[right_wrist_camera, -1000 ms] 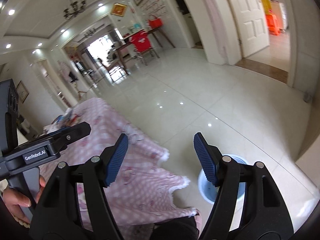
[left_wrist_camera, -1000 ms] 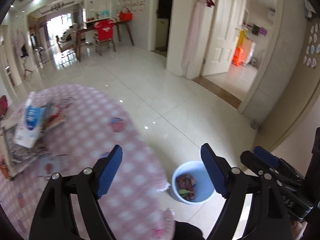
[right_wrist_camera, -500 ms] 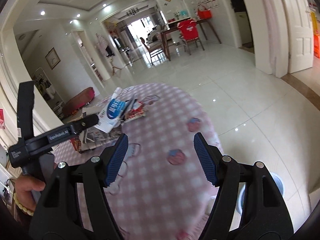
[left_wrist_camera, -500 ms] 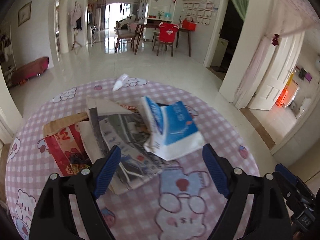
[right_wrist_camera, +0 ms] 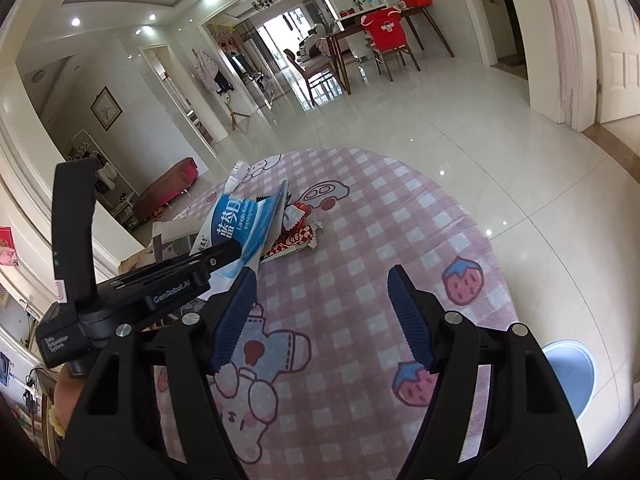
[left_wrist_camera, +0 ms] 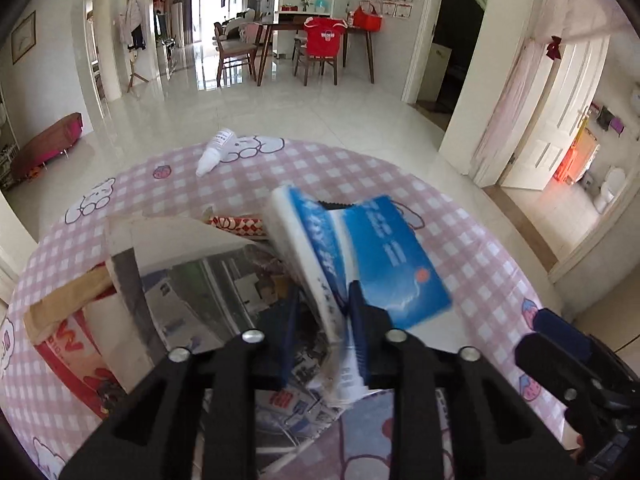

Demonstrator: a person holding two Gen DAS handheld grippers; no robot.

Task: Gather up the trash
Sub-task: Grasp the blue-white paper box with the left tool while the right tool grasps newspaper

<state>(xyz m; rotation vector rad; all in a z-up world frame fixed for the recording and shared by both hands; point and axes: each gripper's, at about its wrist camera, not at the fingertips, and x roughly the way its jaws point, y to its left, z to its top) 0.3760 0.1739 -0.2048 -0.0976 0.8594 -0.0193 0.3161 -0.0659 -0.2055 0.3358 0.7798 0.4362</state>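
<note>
My left gripper [left_wrist_camera: 324,312] is shut on the near edge of a blue and white plastic package [left_wrist_camera: 376,256], which stands tilted over a pile of newspaper [left_wrist_camera: 224,288] on the pink checked table [left_wrist_camera: 472,240]. The package also shows in the right wrist view [right_wrist_camera: 244,224], with the left gripper's body in front of it. My right gripper [right_wrist_camera: 320,316] is open and empty above the table's near part. A blue bin [right_wrist_camera: 570,372] stands on the floor at the table's right edge.
A small white bottle [left_wrist_camera: 214,152] lies at the table's far edge. A red checked wrapper [right_wrist_camera: 296,236] lies beside the package. A red and brown paper bag [left_wrist_camera: 68,332] lies at the left under the newspaper. Tiled floor surrounds the table.
My left gripper has moved in over the pile and closed on the blue and white package. The right gripper has stayed open and turned further over the table.
</note>
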